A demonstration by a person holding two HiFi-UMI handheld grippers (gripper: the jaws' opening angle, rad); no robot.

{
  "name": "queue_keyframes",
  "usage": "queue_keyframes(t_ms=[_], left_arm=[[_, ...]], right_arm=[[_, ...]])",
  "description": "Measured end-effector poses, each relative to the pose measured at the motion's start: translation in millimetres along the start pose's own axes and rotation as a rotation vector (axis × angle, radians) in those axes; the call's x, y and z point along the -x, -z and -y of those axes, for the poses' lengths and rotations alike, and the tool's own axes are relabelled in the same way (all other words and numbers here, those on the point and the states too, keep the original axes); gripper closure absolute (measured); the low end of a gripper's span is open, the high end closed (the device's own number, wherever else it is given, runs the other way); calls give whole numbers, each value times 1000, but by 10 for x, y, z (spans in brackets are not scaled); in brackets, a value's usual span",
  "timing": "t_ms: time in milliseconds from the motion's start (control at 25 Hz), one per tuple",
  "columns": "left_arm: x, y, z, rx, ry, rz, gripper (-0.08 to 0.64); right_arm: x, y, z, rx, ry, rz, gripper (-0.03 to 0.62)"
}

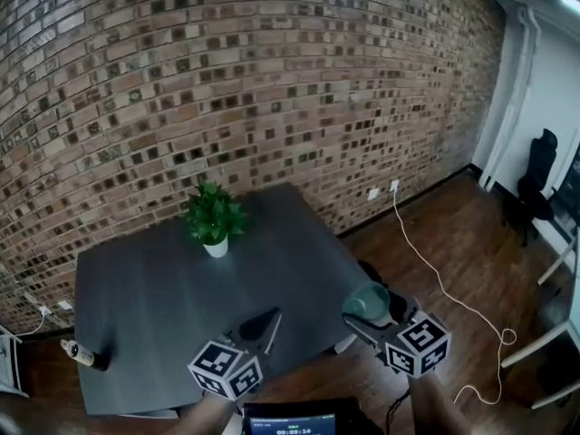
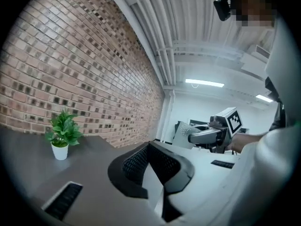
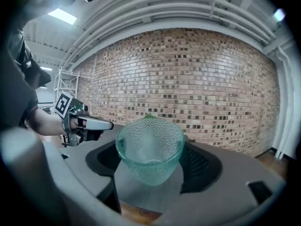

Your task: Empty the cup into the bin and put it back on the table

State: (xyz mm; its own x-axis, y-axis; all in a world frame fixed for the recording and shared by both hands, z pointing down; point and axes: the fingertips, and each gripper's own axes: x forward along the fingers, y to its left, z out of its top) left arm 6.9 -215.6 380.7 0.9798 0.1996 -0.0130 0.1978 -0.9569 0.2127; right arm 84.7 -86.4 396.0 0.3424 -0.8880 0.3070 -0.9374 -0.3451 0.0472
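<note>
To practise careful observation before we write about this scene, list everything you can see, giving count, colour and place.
table: 1, dark grey, centre, against the wall
brick wall: 1, red-brown, behind the table
potted plant: 1, green in a white pot, table's far side
cup: 1, green dimpled glass, in the right gripper, by the table's near right corner
small object: 1, brown and dark, table's near left corner, too small to name
cable: 1, white, on the wooden floor at right
office chair: 1, black, far right
left gripper: 1, dark jaws shut, empty
right gripper: 1, dark jaws closed on the cup
</note>
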Motion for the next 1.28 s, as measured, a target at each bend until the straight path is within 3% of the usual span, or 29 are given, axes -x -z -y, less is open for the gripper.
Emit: queue_keyframes(t_ms=[360, 680, 1040, 1280], left_arm=[[-859, -53, 679, -46, 43, 16, 552], [-1686, 89, 1067, -28, -60, 29, 552], [-2292, 189, 1486, -59, -28, 2, 552], [-2645, 358, 1491, -10, -8, -25, 552]], right_arm=[[604, 166, 975, -17, 61, 9, 207], [1056, 332, 1917, -8, 43, 20, 207], [1296, 501, 2466, -14, 25, 20, 207], [1287, 598, 2665, -42, 41, 16, 207]])
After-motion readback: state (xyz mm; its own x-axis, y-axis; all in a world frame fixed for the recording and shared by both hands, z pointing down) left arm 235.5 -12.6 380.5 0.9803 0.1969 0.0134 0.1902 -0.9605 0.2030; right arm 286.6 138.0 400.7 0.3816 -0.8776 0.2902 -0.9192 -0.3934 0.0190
